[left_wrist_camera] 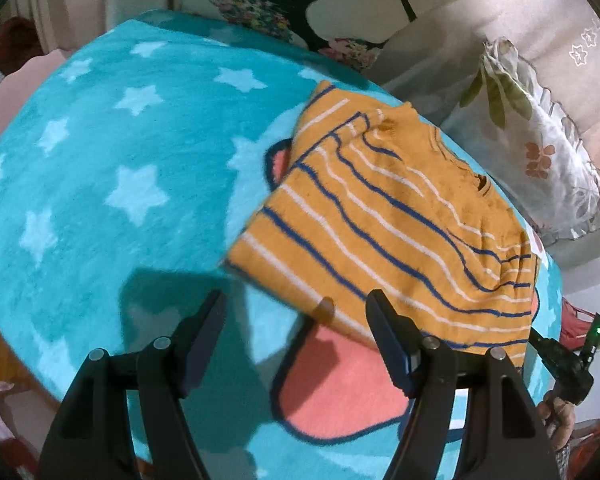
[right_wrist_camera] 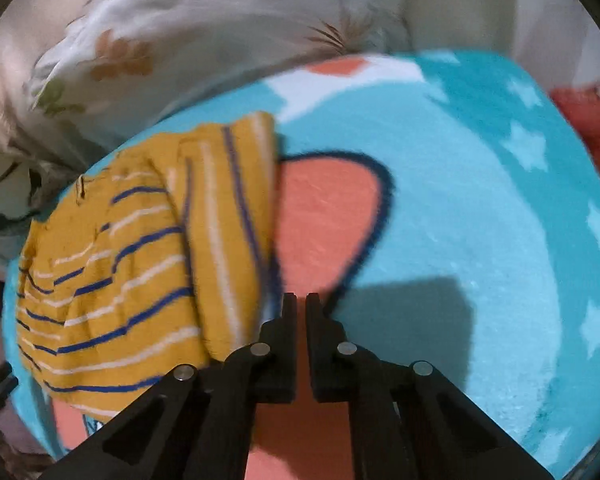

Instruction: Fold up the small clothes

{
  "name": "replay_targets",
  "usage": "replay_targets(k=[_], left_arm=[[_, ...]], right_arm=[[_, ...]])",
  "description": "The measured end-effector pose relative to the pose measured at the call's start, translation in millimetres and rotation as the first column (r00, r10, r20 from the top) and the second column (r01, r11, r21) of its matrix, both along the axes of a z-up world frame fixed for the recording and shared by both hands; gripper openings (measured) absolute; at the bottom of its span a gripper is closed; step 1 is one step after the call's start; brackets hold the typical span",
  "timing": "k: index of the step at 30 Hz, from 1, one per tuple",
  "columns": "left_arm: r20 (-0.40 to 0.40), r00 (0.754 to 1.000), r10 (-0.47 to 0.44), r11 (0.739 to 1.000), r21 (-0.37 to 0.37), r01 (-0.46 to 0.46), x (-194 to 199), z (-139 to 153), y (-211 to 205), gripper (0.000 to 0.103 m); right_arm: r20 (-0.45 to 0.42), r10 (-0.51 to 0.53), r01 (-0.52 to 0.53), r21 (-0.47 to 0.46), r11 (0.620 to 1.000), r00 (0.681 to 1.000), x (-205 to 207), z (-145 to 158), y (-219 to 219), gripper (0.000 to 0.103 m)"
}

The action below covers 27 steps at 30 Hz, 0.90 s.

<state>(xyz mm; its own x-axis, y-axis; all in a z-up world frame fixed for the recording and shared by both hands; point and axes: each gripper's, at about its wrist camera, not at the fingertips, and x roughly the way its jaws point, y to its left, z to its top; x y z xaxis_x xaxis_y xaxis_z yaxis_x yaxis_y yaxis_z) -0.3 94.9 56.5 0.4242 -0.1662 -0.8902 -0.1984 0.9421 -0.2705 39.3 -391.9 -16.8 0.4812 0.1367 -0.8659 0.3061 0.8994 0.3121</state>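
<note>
My left gripper [left_wrist_camera: 296, 320] stands open, empty; my right gripper [right_wrist_camera: 301, 308] is closed on nothing. Risk: snagging the folded shirt [left_wrist_camera: 388, 216] (loose edges) undoes it.

Both grippers [left_wrist_camera: 296, 308] [right_wrist_camera: 301, 304] are matte black, with silver pivot pins and flat jaws.
</note>
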Motion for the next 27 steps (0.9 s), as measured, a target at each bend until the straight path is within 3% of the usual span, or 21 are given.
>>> replay_targets(k=[2,5,8,16,22,27], left_arm=[[-0.002,1.0,0.017,1.0,0.013,-0.017,-9,1,3,0.071],[-0.017,0.999,0.037,0.999,0.032,-0.036,-20,-2,6,0.071],[-0.036,0.998,0.045,0.998,0.048,-0.044,-28,-7,6,0.071],[-0.022,1.0,0.002,1.0,-0.002,-0.002,-10,-11,8,0.071],[-0.013,0.996,-0.092,0.996,0.001,0.092,41,-14,17,0.071],[-0.028,0.983,-0.183,0.983,0.018,0.184,89,-23,27,0.073]], right_arm=[[0.039,-0.022,0.019,0.07,0.997,0.999,-12,2,-12,0.007],[0.086,-0.022,0.015,0.078,0.997,0.996,-23,7,-17,0.018],[0.115,-0.015,0.002,0.115,0.993,0.993,-34,7,-15,0.02],[0.169,0.071,-0.077,0.031,0.997,0.983,-55,33,21,0.024],[0.214,0.169,-0.163,-0.046,0.986,0.962,-54,67,77,0.04],[0.193,0.331,-0.324,-0.071,0.944,0.924,-40,64,175,0.05]])
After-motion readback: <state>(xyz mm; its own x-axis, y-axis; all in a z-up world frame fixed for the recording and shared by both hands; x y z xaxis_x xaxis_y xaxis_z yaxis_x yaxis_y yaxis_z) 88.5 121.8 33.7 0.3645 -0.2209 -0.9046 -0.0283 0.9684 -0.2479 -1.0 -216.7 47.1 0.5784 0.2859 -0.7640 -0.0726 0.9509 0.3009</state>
